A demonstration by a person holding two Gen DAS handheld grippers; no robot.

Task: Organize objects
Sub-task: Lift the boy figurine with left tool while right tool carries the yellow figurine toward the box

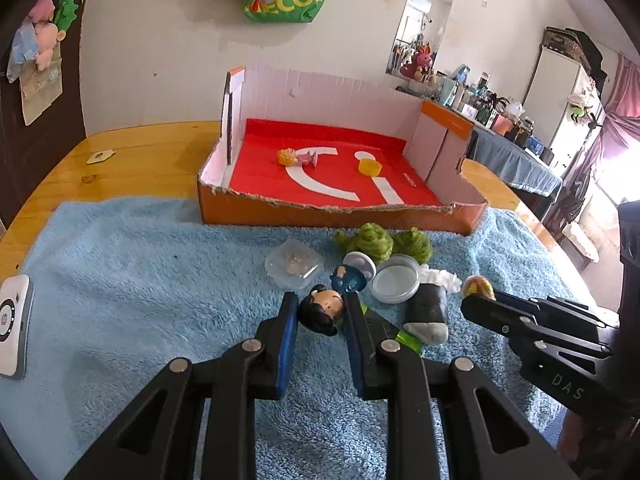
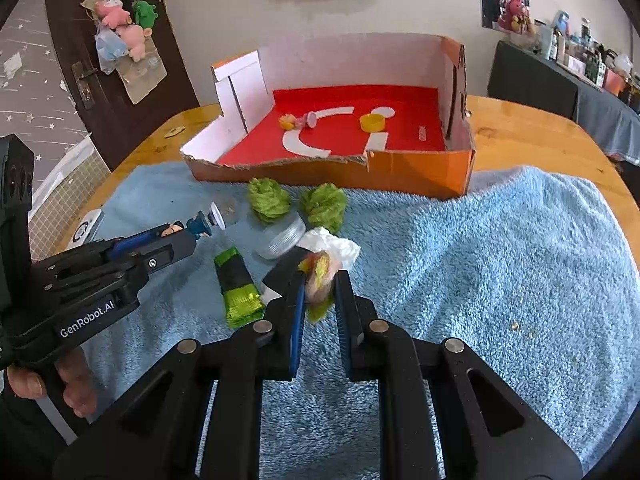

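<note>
A small doll with black hair (image 1: 320, 314), a blue body and a white round base lies on the blue towel (image 1: 140, 280). My left gripper (image 1: 321, 300) is shut on the doll's head, one pad on each side; it also shows at the left of the right wrist view (image 2: 182, 236). My right gripper (image 2: 320, 278) is shut on a small yellow-and-pink toy (image 2: 319, 270), held just above the towel. In the left wrist view that gripper (image 1: 474, 302) comes in from the right with the toy (image 1: 478, 285) at its tip.
An orange cardboard box (image 1: 340, 216) with a red floor stands behind the towel, holding a small pink-and-yellow figure (image 1: 298, 157) and a yellow cap (image 1: 369, 167). Two green fluffy balls (image 2: 268, 198), a clear pot (image 1: 294, 264), a round tin (image 1: 394, 282), a green-black tube (image 2: 236, 284) and tissue lie nearby.
</note>
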